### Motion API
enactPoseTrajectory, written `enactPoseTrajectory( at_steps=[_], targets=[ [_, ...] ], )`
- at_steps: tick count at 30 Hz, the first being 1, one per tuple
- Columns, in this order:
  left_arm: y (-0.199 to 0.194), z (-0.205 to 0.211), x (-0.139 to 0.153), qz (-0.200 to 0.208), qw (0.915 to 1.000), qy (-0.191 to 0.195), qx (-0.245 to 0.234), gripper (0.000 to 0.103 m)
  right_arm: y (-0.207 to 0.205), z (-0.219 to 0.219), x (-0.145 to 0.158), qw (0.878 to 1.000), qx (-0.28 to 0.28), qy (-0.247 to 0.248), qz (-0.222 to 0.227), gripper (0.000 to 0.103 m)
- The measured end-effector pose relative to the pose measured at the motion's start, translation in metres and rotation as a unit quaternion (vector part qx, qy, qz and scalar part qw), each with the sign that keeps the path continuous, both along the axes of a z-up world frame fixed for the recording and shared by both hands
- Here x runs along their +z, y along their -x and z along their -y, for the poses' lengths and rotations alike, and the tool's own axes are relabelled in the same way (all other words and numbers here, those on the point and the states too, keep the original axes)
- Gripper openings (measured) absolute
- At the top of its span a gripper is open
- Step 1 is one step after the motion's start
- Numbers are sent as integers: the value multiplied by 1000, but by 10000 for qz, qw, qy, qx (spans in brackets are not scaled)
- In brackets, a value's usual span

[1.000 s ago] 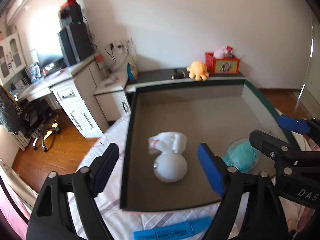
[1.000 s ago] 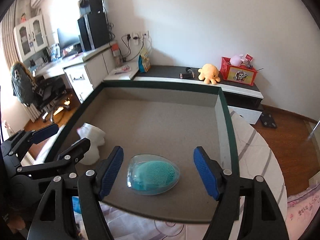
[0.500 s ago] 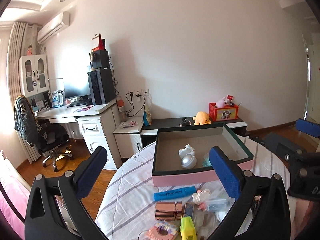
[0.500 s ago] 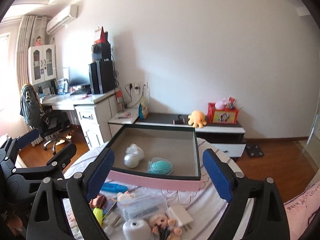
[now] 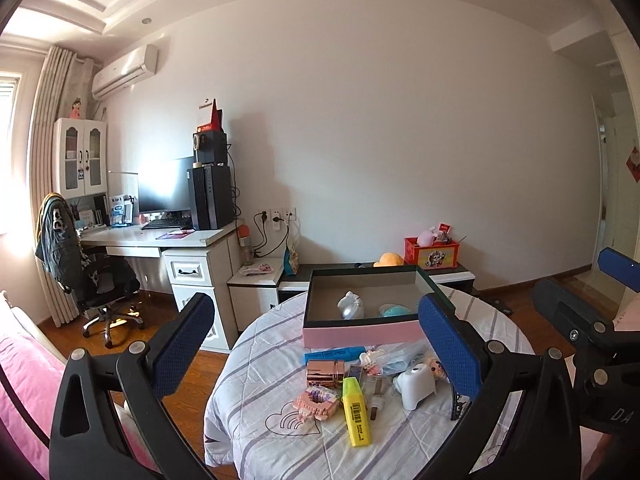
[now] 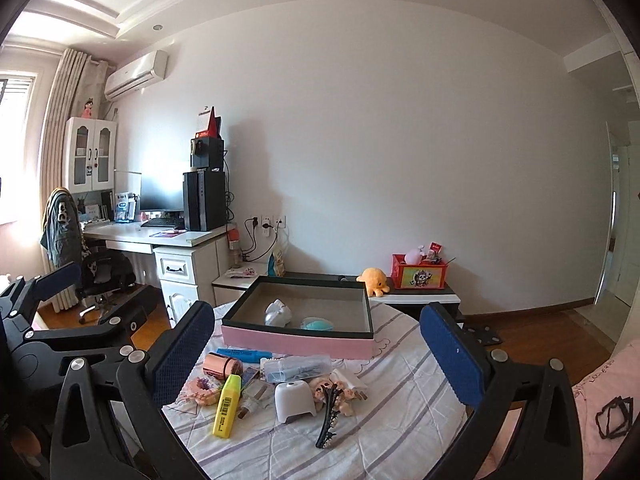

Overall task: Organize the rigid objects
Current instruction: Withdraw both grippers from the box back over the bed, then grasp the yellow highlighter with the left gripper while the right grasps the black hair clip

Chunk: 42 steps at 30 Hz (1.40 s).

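Observation:
A pink box with a dark rim (image 5: 360, 334) (image 6: 296, 342) stands at the far side of the round table. Inside it lie a white round gadget (image 5: 351, 307) (image 6: 277, 313) and a teal brush (image 5: 394, 310) (image 6: 317, 324). In front of the box lie a blue highlighter (image 5: 335, 354), a rose-gold cylinder (image 5: 325, 373), a yellow highlighter (image 5: 355, 412) (image 6: 227, 406), a white device (image 5: 416, 386) (image 6: 294, 400) and a black hair clip (image 6: 328, 416). My left gripper (image 5: 315, 302) is open and holds nothing, back from the table. My right gripper (image 6: 317, 312) is still opening, nothing between its jaws.
The table (image 5: 256, 392) wears a striped cloth. A desk (image 5: 160, 240) with a computer and an office chair (image 5: 100, 280) stand at left. A low cabinet (image 6: 416, 298) behind the table carries an orange plush and a red box. Pink bedding (image 5: 24, 392) lies at lower left.
Both grippers pulled back and up from the box, leaving the white gadget and the teal brush inside. The whole table and room now show, and the jaws stand wider.

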<state>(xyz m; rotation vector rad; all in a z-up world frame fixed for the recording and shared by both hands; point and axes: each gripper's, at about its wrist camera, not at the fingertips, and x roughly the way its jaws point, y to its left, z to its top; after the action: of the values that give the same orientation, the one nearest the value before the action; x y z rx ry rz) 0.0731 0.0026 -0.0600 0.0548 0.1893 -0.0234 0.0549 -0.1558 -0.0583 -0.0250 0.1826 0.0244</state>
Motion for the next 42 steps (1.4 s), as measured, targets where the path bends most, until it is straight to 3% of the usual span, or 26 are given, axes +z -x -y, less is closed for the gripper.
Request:
enactPoseTrajectory(
  at_steps=[10,20,30,40,42],
  targets=[
    [24,0,6,225,9997,52,2,103,31,-1,5,9996,-118,10,263,103],
    [8,-1,-11,-25,10000,33,-40,103,23,-1,-6,9998,-125,-8,121,103],
    [-51,8,-75,-1119,9936,-36,-153,103,-30,7,-64,9969,-205,-20,-764,103],
    [-108,16,-145,-2159,9761,-103,-236,103,-86,26,-126,9851,-411,-31,-1668,103],
    [-117,17,-157,-2330,9722,-141,-205,98,-98,30,-139,9812,-453,-9,-1877,103]
  ],
)
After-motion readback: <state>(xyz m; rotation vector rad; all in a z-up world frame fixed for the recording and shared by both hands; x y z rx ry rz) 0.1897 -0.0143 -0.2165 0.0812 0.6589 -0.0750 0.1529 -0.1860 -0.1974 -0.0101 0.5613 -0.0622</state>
